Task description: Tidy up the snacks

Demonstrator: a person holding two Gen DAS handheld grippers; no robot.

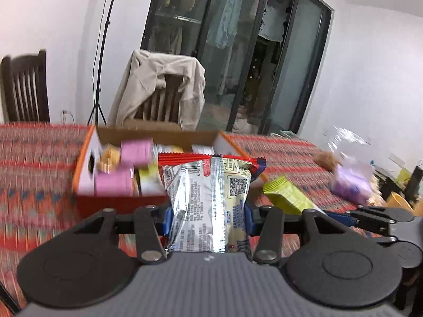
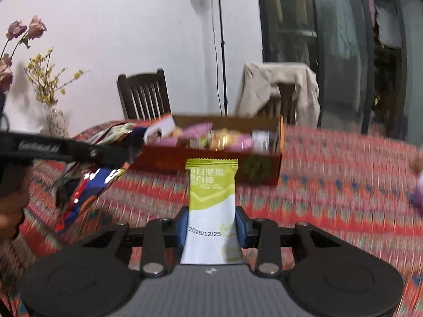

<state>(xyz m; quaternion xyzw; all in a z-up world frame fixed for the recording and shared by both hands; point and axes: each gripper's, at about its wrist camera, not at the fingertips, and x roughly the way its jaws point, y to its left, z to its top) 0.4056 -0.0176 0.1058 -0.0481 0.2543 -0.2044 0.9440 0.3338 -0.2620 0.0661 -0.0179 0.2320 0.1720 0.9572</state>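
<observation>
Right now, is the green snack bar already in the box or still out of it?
Out. The right hand-held gripper holds the green snack bar in front of the open cardboard box, above the tablecloth.

The box (image 1: 127,200) of snacks sits on the table (image 1: 39,158), chairs (image 1: 158,97) behind.

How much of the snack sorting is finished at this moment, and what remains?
Done: the cardboard box already holds several snacks, among them pink packets. In hand: the left gripper holds a silver packet, and the right gripper holds a green bar; both are in front of the box, not in it. Left: a clear bag of snacks lies on the tablecloth.
</observation>
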